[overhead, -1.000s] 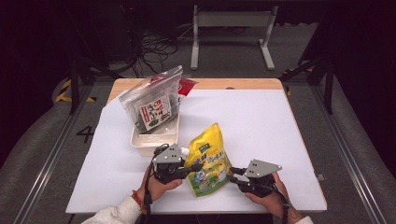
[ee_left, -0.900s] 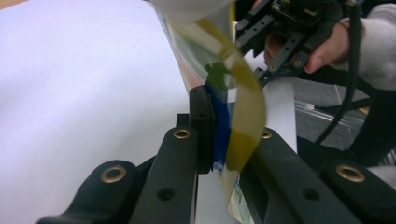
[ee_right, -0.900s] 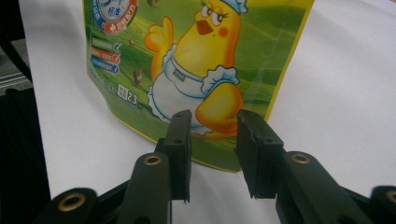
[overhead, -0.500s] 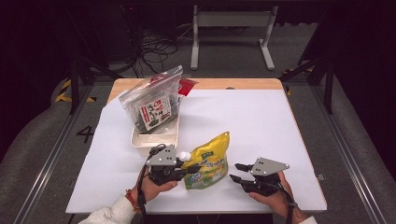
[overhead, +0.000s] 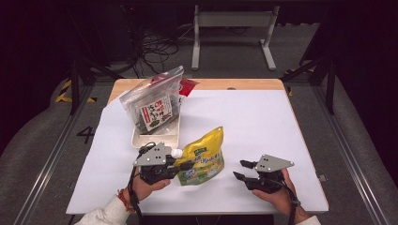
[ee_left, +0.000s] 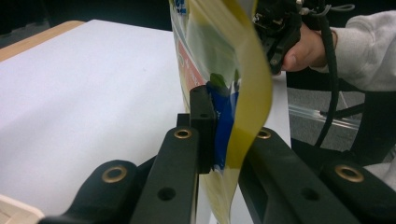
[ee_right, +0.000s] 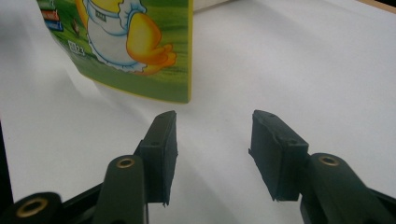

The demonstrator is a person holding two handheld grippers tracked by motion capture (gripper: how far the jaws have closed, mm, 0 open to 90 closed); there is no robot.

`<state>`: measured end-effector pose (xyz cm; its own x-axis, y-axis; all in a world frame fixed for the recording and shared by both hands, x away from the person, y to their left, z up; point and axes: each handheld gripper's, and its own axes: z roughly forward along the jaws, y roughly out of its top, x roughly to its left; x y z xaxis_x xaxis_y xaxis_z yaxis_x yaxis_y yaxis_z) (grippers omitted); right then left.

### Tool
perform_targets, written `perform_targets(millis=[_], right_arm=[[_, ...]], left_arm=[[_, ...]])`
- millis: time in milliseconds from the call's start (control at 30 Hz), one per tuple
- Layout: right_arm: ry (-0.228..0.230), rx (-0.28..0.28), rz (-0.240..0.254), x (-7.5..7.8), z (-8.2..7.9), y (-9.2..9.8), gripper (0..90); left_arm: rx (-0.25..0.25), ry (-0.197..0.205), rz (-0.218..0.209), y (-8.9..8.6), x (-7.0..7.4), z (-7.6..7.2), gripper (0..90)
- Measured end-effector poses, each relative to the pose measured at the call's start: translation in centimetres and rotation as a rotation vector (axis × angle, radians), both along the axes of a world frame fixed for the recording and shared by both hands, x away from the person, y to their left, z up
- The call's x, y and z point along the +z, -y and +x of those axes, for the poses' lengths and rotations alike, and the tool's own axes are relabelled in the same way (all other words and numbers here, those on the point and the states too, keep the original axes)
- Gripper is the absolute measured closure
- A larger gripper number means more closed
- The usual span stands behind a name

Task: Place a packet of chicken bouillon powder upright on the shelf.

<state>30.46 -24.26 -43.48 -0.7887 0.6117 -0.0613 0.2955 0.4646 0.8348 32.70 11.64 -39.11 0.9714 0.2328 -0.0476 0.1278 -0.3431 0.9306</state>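
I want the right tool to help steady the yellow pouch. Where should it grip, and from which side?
Probably the yellow pouch's free flat edge nearest the right tool, approached level from the right. The pouch stands tilted, pinched near its white cap by the left tool; the thin edge fits the right tool's open jaws.

Grey floor point(overhead: 42, 154) lying dim around the white-covered surface point(overhead: 263, 122); cables point(overhead: 155, 47) tangling at eleven o'clock, white stand point(overhead: 232, 21) sitting at twelve.

Brightly lit white surface point(overhead: 263, 126) against dark surroundings; soft shadows beneath close, blurred jaws; slightly grainy overall.
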Motion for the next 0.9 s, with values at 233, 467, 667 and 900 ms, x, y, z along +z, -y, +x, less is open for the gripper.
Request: perform_targets(millis=[233,467,667,900], right_arm=[[0.001,-0.021,0.016,0.1,-0.1,0.4,46.8],[-0.001,-0.065,0.022,0.1,-0.5,1.2,39.8],[-0.007,-0.097,0.037,0.2,-0.6,1.6,33.5],[-0.024,-0.075,0.059,0.0,-0.9,1.6,26.4]], left_arm=[[0.005,0.013,-0.003,-0.1,0.4,0.0,87.3],[-0.006,0.050,-0.026,-0.4,1.7,-0.1,87.3],[0.003,0.082,-0.037,-1.3,2.8,-0.1,87.3],[0.067,0.107,-0.075,-3.5,4.0,0.2,87.2]])
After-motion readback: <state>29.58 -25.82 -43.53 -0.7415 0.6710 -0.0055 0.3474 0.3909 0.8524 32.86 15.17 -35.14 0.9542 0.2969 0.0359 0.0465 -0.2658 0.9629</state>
